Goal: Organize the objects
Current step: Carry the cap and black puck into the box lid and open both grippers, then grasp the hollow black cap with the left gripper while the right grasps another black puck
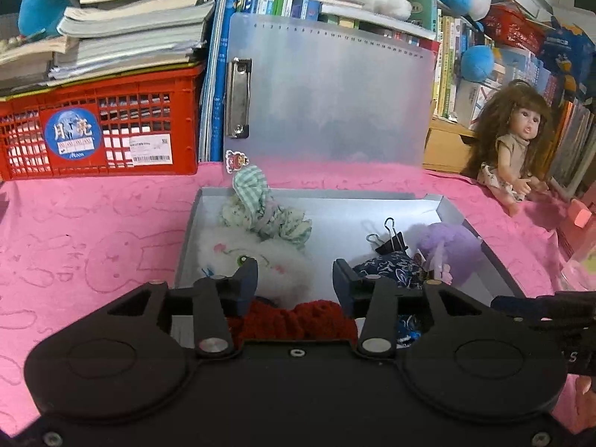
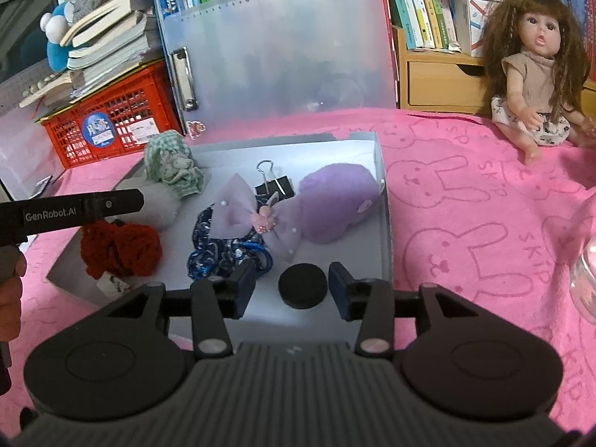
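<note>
Both released: left tongs (image 1: 295,273) parted above red knitted scrunchie (image 2: 121,247), at seven o'clock in grey tray (image 2: 385,201); right tongs (image 2: 291,279) spread around black round disc (image 2: 303,286), pads clear, at five o'clock.

Grey tray (image 2: 383,201) on a pink bunny-print cloth (image 2: 465,223): red knit scrunchie (image 2: 121,249), green gingham one (image 2: 173,165), navy patterned one (image 2: 219,249), lilac plush (image 2: 335,205), black disc (image 2: 302,286).
</note>
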{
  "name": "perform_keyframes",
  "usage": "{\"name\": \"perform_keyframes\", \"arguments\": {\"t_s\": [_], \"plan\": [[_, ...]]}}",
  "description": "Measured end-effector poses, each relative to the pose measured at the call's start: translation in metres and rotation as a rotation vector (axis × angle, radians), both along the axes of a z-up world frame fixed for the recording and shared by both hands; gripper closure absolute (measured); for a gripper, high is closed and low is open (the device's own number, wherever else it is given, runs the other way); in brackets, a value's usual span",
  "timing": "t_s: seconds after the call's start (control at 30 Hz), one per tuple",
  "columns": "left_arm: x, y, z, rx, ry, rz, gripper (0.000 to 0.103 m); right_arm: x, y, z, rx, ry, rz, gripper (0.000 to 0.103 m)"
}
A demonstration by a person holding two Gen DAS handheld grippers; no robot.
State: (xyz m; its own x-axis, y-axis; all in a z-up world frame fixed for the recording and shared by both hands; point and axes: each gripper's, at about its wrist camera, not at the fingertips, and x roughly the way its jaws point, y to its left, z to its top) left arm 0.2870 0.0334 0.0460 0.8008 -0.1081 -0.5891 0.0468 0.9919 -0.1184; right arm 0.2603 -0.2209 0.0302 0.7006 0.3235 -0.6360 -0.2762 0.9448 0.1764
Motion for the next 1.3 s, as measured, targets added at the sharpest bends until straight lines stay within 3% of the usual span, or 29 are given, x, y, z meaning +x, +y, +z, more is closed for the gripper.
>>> {"name": "perform_keyframes", "arguments": {"t_s": [0.5, 0.93, 1.3], "plan": [[-0.105, 0.002, 0.018, -0.026, -0.079, -0.067, 0.054, -0.078, -0.004, 0.019, -0.038, -0.099, 0.089, 0.035], [-0.208, 0.002, -0.002, 0.006, -0.094, -0.063, 0.053, -0.157, -0.008, 0.015, -0.082, -0.142, 0.136, 0.032], [-0.253, 0.003, -0.024, 0.047, -0.063, -0.024, 0.053, -0.201, -0.010, 0.002, -0.096, -0.110, 0.148, 0.031]]}}
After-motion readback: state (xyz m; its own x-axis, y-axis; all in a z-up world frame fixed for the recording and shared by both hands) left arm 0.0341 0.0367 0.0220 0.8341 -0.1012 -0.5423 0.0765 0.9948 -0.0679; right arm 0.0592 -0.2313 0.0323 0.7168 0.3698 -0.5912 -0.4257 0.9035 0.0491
